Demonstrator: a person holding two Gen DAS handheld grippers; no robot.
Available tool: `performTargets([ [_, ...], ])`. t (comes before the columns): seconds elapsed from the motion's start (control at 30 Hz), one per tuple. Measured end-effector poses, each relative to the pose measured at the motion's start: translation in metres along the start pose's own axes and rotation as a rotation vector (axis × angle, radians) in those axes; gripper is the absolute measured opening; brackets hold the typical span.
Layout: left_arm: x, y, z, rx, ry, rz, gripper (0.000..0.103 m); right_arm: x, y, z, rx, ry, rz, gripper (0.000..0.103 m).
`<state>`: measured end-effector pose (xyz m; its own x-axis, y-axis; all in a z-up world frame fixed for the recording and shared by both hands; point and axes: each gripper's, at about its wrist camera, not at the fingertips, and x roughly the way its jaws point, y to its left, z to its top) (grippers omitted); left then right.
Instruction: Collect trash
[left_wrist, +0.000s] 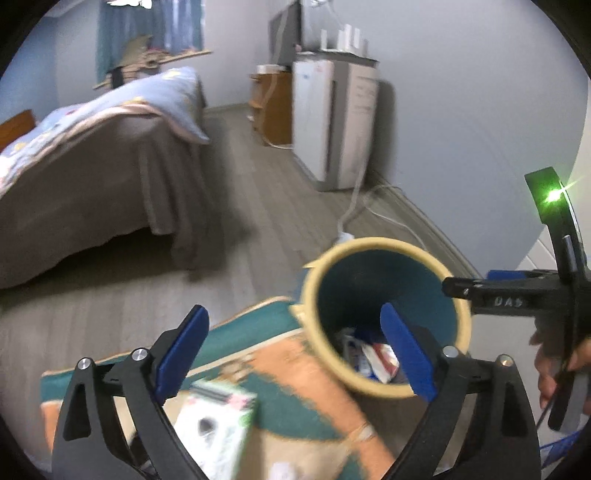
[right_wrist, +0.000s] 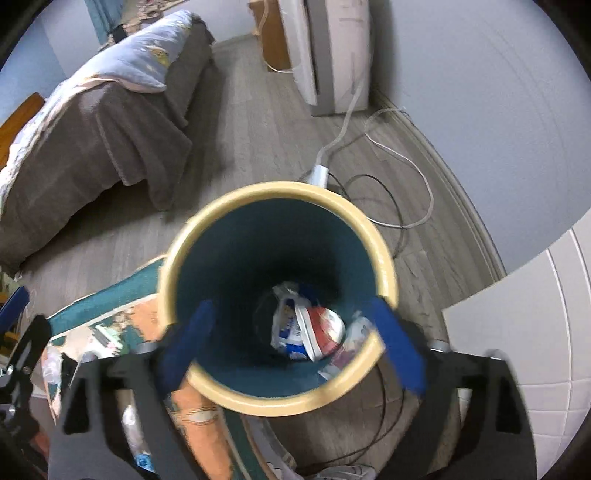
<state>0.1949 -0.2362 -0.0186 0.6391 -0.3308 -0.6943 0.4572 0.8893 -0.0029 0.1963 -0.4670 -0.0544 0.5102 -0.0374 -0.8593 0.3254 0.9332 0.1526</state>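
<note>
**Both claws spread wide at the trash bin**

The trash bin (right_wrist: 277, 302), teal inside with a cream rim, stood on the grey plank floor at the corner of a patterned rug (left_wrist: 288, 369), and everything else is placed from it. In its bottom lay crumpled wrappers (right_wrist: 314, 332), white, blue and red.

The right gripper (right_wrist: 291, 339) hung directly over the bin's mouth, jaws spread as wide as they go, one blue pad over each side of the rim and nothing between them. The left gripper (left_wrist: 291, 350) was out over the rug on the side of the bin facing the camera, jaws equally wide and not gripping anything; a white and green packet (left_wrist: 218, 424) showed blurred between its fingers, and whether it lay on the rug or was in mid-air could not be told.

Beyond the bin a white cable (right_wrist: 399, 162) and a darker one looped across the floor, the plug end lying just behind the rim. Further off along the wall stood a white appliance (left_wrist: 332, 122), with a wooden cabinet (left_wrist: 273, 107) past it. Across the floor from the bin, a bed (left_wrist: 92, 155) with a brown cover and a pale blue quilt filled the far side.

Only the left wrist view showed the packet, the other gripper's body and a hand (left_wrist: 554, 369) behind it. Only the right wrist view looked straight down into the bin, and it showed a white panelled surface (right_wrist: 517, 314) close beside it.
</note>
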Motion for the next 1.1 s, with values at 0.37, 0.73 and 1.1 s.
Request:
performTargets([
  [0.37,-0.109,0.118,-0.037,-0.151,-0.005,0.209,0.097,-0.021,0.082,-0.012,-0.151,-0.023,0.028,0.097],
  [0.73,-0.149,0.205,-0.106,-0.338,0.017,0.343,0.098,-0.027,0.180,-0.046,-0.288,0.009,0.084,0.097],
  [1.1,-0.132,0.252,-0.118,-0.364,0.029,0.360,0.098,0.006,0.243,-0.073,-0.368,0.081,0.060,0.097],
])
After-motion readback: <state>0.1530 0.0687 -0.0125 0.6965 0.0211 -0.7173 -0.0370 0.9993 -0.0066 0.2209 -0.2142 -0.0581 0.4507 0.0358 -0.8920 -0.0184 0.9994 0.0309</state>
